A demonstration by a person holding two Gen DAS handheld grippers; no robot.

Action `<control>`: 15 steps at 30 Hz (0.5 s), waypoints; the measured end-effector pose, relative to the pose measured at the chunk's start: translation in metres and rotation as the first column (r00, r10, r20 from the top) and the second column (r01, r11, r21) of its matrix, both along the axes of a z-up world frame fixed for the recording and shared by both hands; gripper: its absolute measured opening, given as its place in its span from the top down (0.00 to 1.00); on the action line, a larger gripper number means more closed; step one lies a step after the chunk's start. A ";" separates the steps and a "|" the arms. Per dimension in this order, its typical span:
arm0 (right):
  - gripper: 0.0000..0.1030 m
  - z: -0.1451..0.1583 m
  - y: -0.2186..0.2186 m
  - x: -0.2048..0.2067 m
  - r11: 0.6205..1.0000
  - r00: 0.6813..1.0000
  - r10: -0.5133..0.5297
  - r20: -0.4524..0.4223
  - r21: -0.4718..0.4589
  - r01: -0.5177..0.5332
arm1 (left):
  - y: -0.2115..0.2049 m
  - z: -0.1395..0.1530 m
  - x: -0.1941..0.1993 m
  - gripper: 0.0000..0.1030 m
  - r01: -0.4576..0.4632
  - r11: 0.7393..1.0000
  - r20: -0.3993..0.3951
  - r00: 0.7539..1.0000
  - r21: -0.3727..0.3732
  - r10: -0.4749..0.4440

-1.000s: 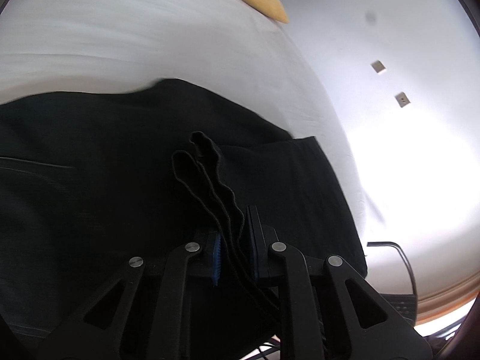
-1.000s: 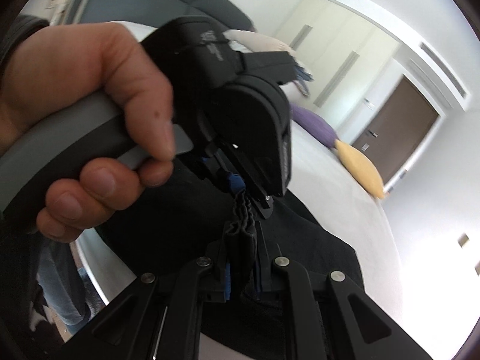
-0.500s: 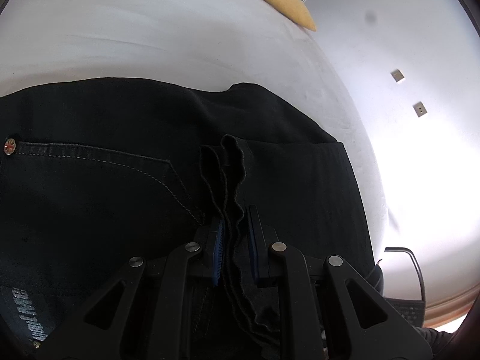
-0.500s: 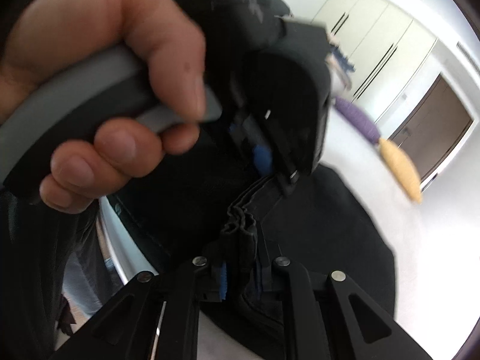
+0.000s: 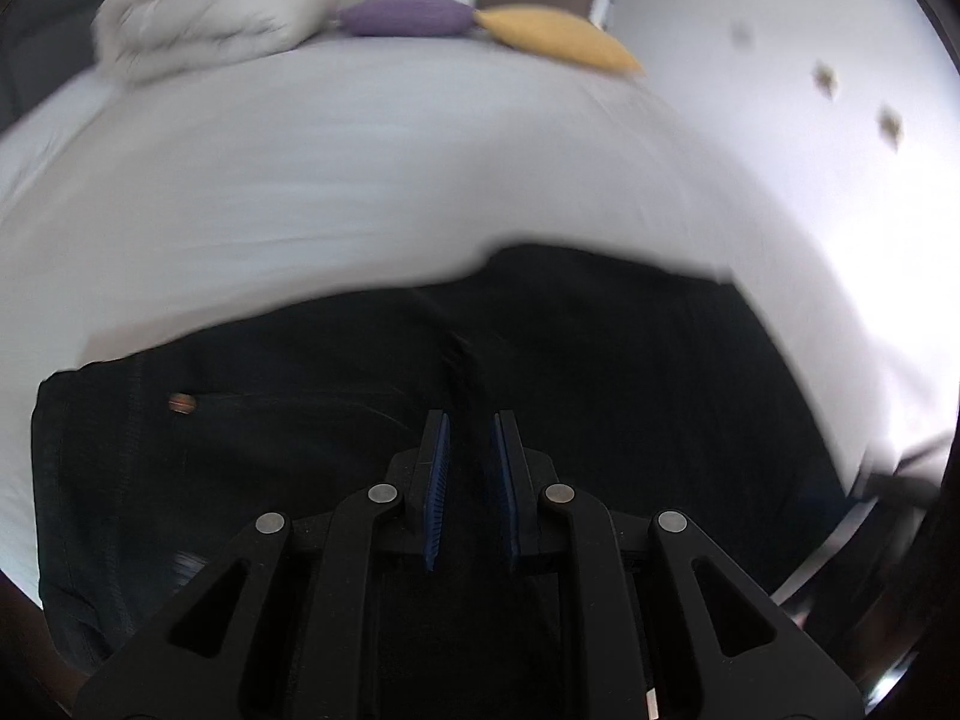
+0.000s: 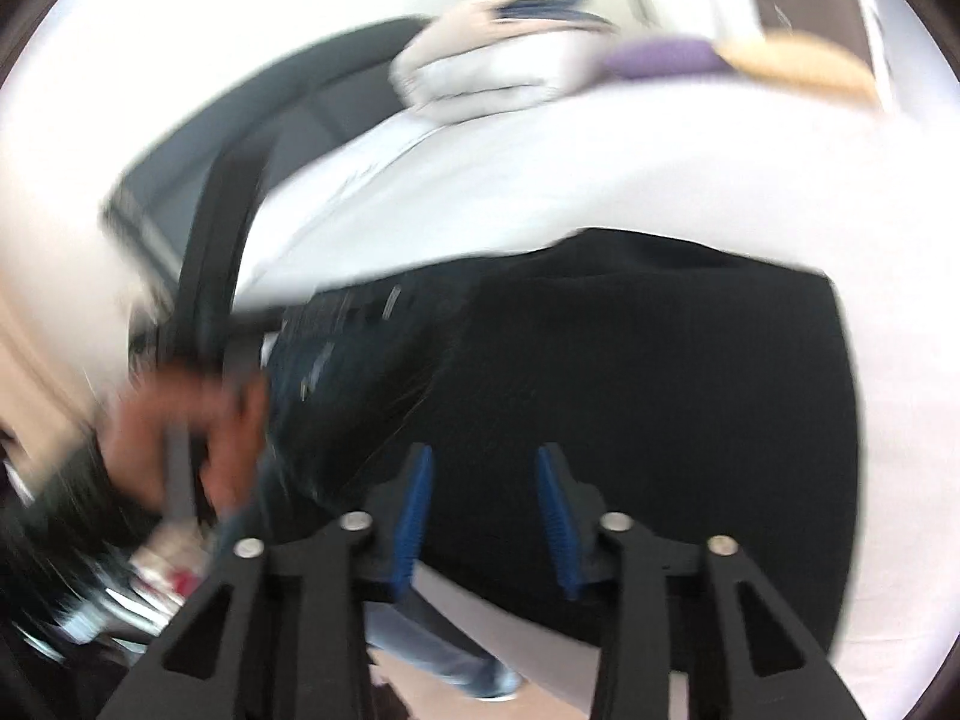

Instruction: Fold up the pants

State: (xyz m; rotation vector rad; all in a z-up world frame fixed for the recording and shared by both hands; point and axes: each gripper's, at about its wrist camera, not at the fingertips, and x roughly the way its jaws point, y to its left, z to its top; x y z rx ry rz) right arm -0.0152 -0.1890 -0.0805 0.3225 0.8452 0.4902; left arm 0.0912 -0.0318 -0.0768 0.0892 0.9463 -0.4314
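The black pants point(image 5: 600, 372) are lying folded on the white bed point(image 5: 360, 180). The left gripper point(image 5: 470, 450) is being held over them, fingers narrowly parted, gripping nothing. The right gripper point(image 6: 485, 498) is being held with fingers wide apart. Lettering on the pants is blurred, unreadable. Pillows point(image 5: 228, 6) are resting at the bed's far end.

The right gripper point(image 6: 483, 513) gapes wide, while the left gripper point(image 5: 470, 480) seems slightly parted.
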 end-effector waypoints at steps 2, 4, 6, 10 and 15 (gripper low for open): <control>0.73 0.004 -0.028 0.012 0.995 0.997 -0.057 -0.047 0.074 0.061 | -0.034 -0.021 -0.011 0.86 0.044 0.993 -0.015 0.999 0.110 -0.043; 0.74 0.000 -0.060 0.030 0.984 0.994 -0.066 -0.091 0.162 0.081 | -0.045 -0.030 -0.019 0.86 0.039 0.986 0.027 0.999 0.163 -0.044; 0.74 -0.003 -0.078 0.045 0.975 0.988 -0.096 -0.122 0.189 0.119 | -0.049 -0.030 -0.020 0.85 0.036 0.983 0.032 0.999 0.182 -0.042; 0.75 -0.036 -0.111 0.089 0.940 0.966 -0.092 -0.244 0.299 0.165 | -0.054 -0.034 -0.013 0.85 0.036 0.984 0.010 0.999 0.174 -0.038; 0.97 -0.074 -0.120 0.108 0.926 0.933 -0.085 -0.349 0.317 0.203 | -0.062 -0.032 -0.012 0.85 0.023 0.983 0.013 1.000 0.180 -0.026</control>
